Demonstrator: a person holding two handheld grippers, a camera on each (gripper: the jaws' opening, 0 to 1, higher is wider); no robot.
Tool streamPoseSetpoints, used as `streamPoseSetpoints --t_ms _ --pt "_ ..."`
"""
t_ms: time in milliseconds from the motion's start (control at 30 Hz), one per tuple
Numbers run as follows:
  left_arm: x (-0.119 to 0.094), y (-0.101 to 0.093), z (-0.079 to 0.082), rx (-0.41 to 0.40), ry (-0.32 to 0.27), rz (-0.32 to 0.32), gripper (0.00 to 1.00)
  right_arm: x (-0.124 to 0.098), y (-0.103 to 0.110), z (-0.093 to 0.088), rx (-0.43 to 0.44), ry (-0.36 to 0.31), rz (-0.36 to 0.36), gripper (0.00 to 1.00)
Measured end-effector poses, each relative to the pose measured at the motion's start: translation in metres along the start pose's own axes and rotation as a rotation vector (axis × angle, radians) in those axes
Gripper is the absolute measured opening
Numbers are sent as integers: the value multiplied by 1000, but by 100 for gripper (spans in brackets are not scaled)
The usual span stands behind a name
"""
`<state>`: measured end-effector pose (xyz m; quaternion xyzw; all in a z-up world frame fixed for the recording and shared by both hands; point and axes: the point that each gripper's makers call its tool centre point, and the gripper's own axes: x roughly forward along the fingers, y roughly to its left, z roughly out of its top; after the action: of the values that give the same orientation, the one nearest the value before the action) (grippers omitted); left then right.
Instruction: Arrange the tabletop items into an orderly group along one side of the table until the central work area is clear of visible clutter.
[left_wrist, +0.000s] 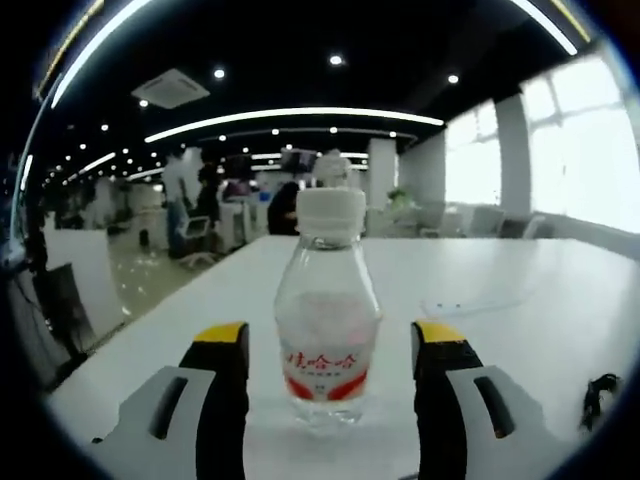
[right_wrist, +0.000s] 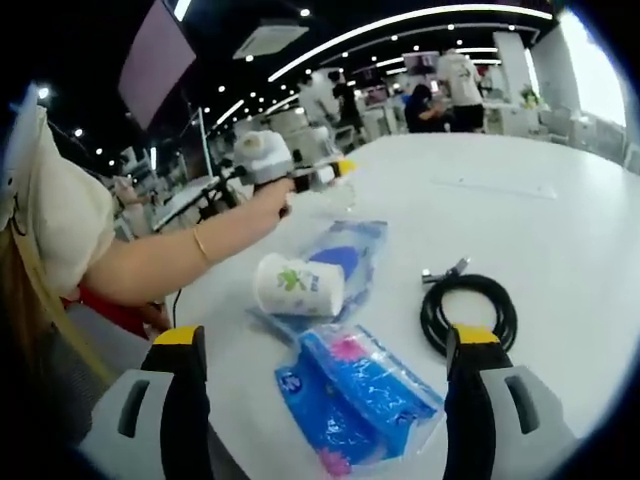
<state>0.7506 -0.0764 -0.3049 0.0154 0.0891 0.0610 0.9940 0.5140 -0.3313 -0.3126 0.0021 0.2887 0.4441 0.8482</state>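
A clear water bottle (left_wrist: 327, 330) with a white cap and a red label stands upright on the white table (left_wrist: 520, 290). My left gripper (left_wrist: 332, 336) is open, one jaw on each side of the bottle with a gap to both. My right gripper (right_wrist: 325, 336) is open above a blue tissue pack (right_wrist: 355, 400) lying near the table's edge. Beyond the pack, a white paper cup (right_wrist: 297, 285) lies on its side on a blue and white packet (right_wrist: 350, 250). A coiled black cable (right_wrist: 468, 312) lies to the right of them.
In the right gripper view a person's arm (right_wrist: 180, 255) reaches across the table's left edge, holding the left gripper (right_wrist: 300, 178). The black cable's end (left_wrist: 598, 395) shows at the right of the left gripper view. Office desks, chairs and people stand beyond the table.
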Motion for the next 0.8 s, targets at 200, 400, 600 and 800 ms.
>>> streamPoseSetpoints --t_ms 200,400,600,800 --pt "-15 1 8 -12 8 -47 74 -2 7 6 -86 2 35 99" --pt "-31 1 18 -19 5 -91 84 -1 15 6 -157 12 73 100" --pt "-48 -5 29 -8 -4 -148 97 6 24 14 -250 -13 118 100" --pt "-66 -13 36 -11 3 -212 99 17 30 29 -379 -49 159 100"
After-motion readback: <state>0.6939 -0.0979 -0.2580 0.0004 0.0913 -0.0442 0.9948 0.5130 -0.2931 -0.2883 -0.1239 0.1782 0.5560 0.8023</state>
